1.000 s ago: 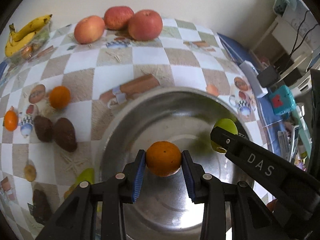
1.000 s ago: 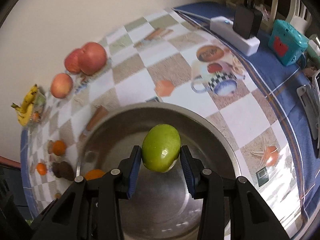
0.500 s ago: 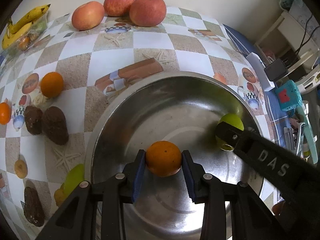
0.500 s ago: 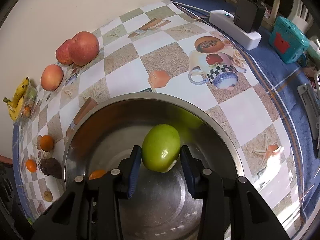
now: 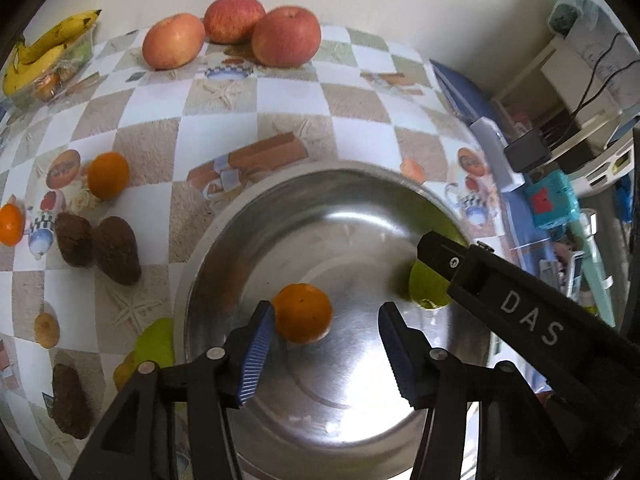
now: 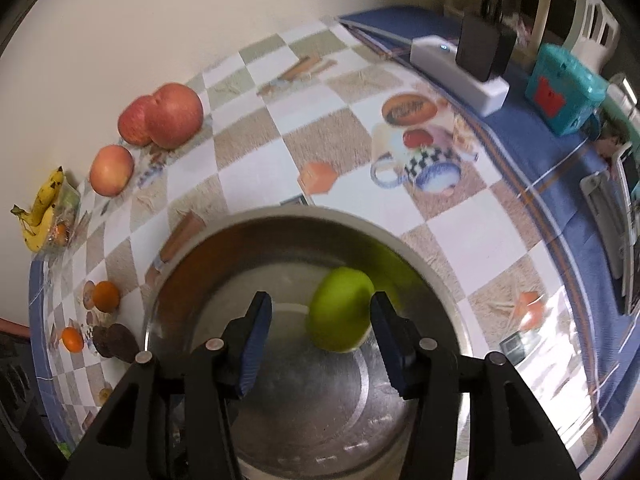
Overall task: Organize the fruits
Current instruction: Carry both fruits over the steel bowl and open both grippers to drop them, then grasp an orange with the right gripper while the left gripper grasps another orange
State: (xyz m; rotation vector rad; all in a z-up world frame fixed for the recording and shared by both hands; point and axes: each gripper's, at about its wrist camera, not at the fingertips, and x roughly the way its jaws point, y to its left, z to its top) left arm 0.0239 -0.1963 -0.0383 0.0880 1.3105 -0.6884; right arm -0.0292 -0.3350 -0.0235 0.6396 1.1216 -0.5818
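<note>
A steel bowl [image 5: 248, 248] [image 6: 432, 272] sits on the checkered tablecloth. My left gripper [image 5: 326, 334] is open above the bowl; an orange [image 5: 304, 312] lies free in the bowl, close to the left pad. My right gripper [image 6: 320, 328] is open too; a green apple [image 6: 340, 314] lies in the bowl against its right pad. In the left wrist view the right gripper's black arm covers part of that green apple [image 5: 426, 290].
Three red apples [image 5: 232, 34] and bananas [image 5: 44, 52] lie at the far edge. Two oranges [image 5: 108, 174], brown fruits [image 5: 116, 254] and a green fruit [image 5: 154, 346] lie left of the bowl. A power strip [image 6: 456, 68] and a teal box [image 6: 564, 88] lie to the right.
Both grippers have opened. The orange and the green apple have dropped from the jaws into the bowl.
</note>
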